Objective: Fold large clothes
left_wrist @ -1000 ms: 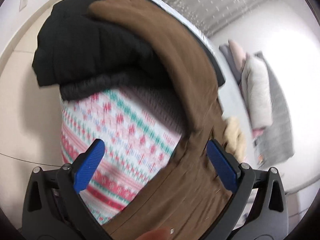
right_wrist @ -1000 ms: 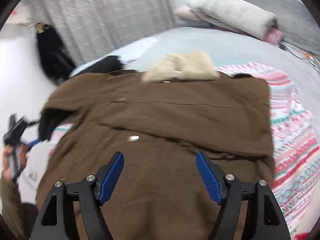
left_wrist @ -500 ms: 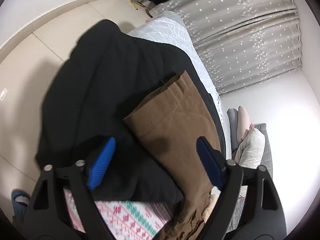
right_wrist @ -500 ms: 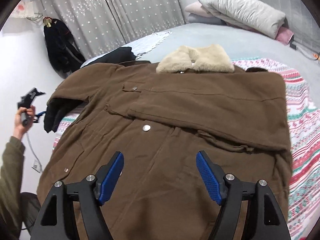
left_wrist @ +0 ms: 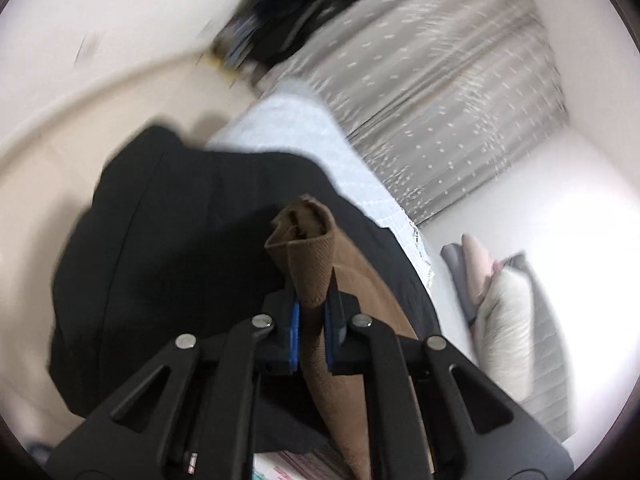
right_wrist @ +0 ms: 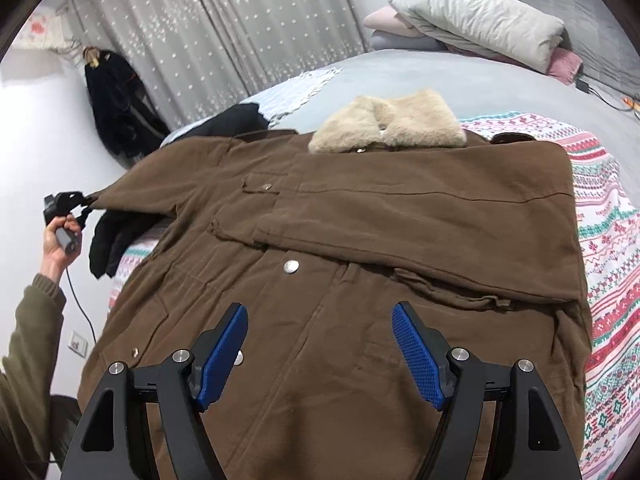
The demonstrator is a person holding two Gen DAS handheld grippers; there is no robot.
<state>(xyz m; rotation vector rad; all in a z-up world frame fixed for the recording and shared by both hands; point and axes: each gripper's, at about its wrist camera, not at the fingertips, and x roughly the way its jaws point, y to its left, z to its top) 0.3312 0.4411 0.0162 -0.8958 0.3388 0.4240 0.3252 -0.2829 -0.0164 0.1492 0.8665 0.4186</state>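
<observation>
The brown coat (right_wrist: 340, 240) lay front-up across the patterned blanket (right_wrist: 612, 248) on the bed (right_wrist: 420, 76), filling the middle of the right wrist view, its fleece collar (right_wrist: 388, 124) toward the top centre and one sleeve folded flat across the chest. The other sleeve ran out to the left edge of the frame, where the left gripper (left_wrist: 311, 320) had its blue pads pressed together on the cuff (left_wrist: 304, 240), the cloth bunched up between them. The right gripper (right_wrist: 320, 344) hung over the lower front with its fingers spread wide, holding nothing.

It looked a thick, heavy garment, soft enough to drape but bulky (the padding would likely make folds spring back). The cuff seemed a sound grip, since a hemmed edge gives the pads something firm; the hem or side seam looked best for the free gripper.

No containers showed. A black garment (left_wrist: 168, 248) lay under the sleeve at centre left of the left wrist view, and pillows (right_wrist: 476, 28) were stacked at the upper right.
</observation>
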